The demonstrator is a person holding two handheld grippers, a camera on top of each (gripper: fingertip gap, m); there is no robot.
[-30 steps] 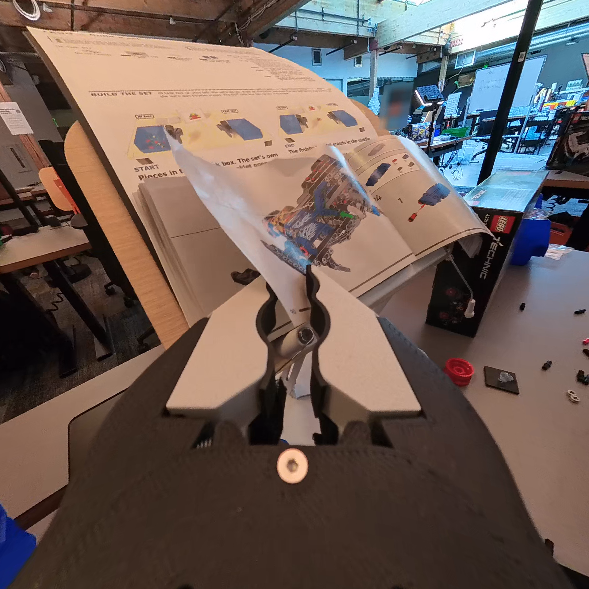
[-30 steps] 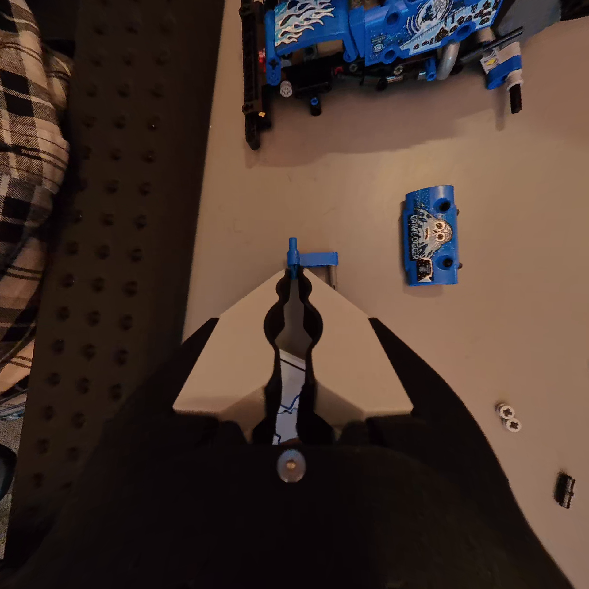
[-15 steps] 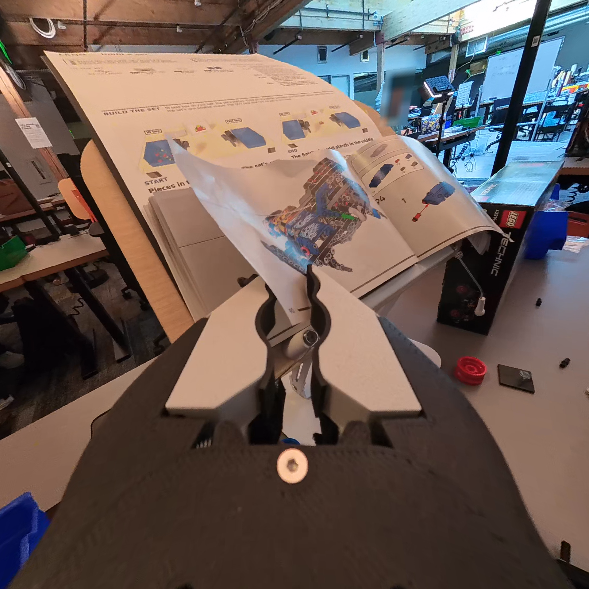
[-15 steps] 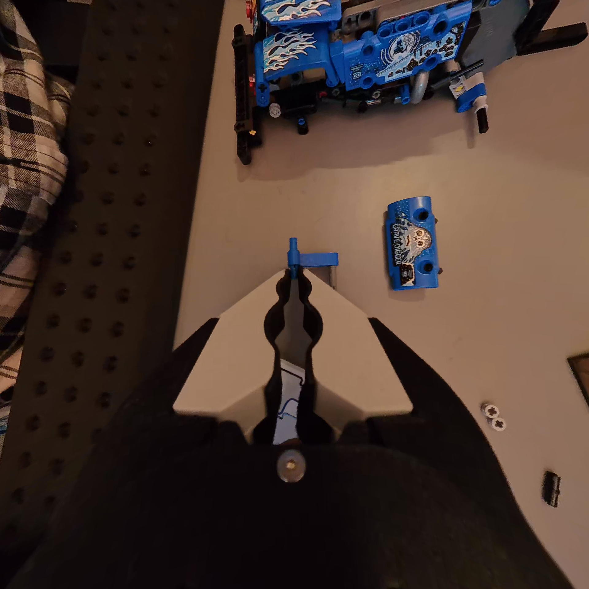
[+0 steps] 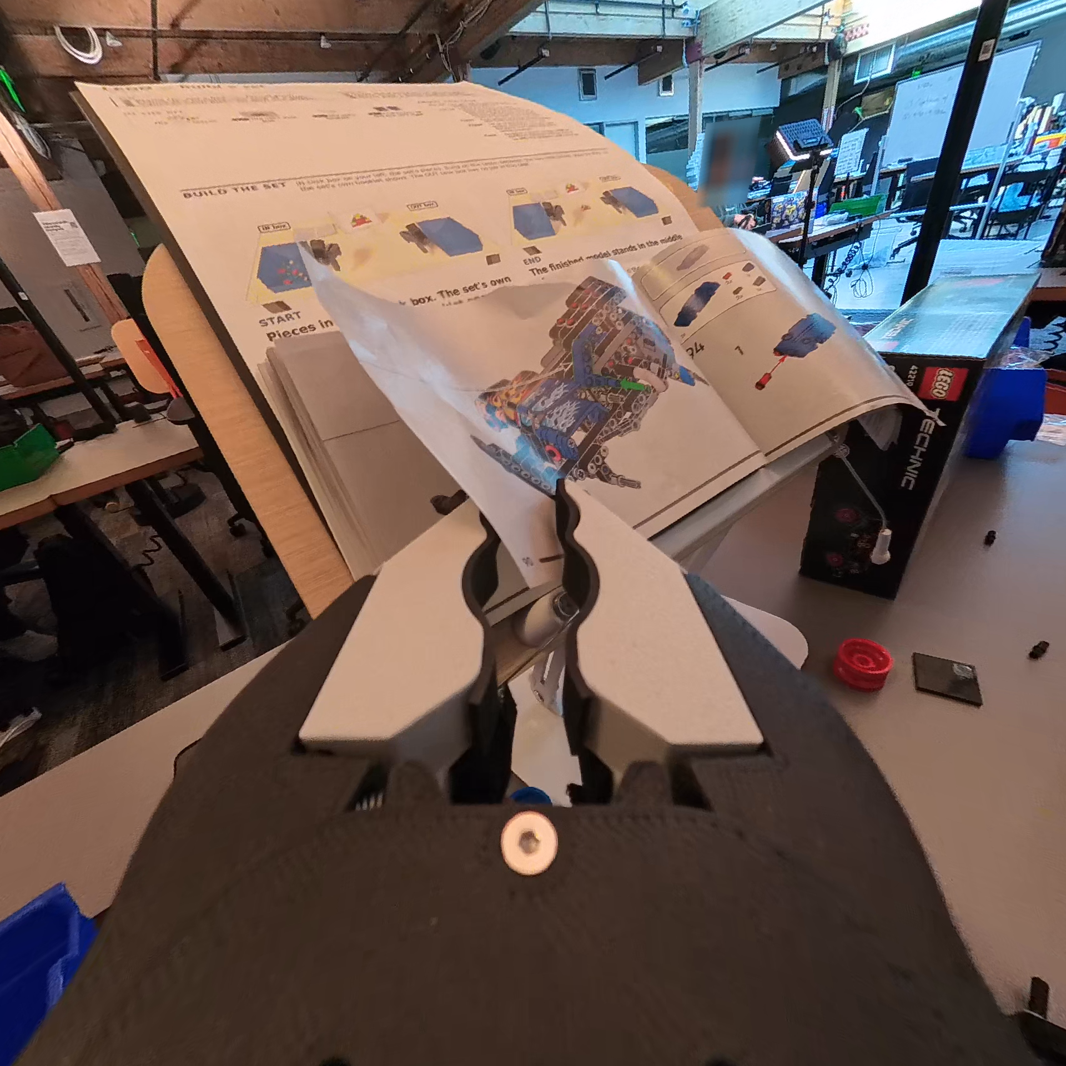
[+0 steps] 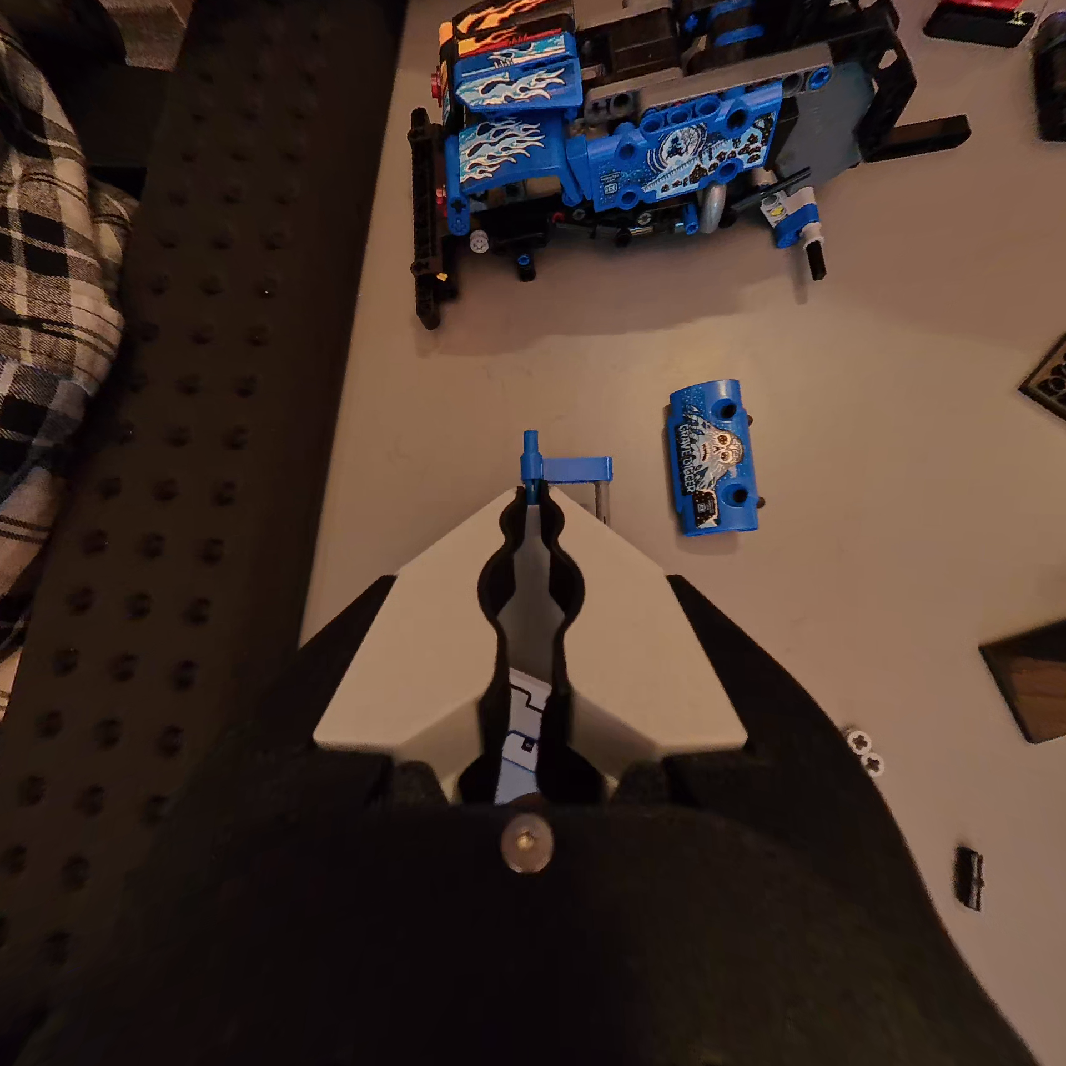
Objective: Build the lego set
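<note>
a booklet page (image 5: 490, 369) is being pinched by the closed left hand-held gripper (image 5: 556, 490); a small blue piece (image 6: 542, 467) is being gripped tight by the right hand-held gripper (image 6: 533, 490) above the tabletop (image 6: 807, 404).

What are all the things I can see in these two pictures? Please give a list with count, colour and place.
instruction booklet: 1, white, open on the stand, one page lifted
poster: 1, white, behind the booklet
set box: 1, black, right of the booklet
wheel hub: 1, red, on the table
partly built truck: 1, blue and black, far end of the table
printed panel: 1, blue, loose, nearer than the truck
small blue piece: 1, in the right claw's tips
left claw: 1, grey, shut on the page
right claw: 1, grey, shut on the small blue piece
</note>
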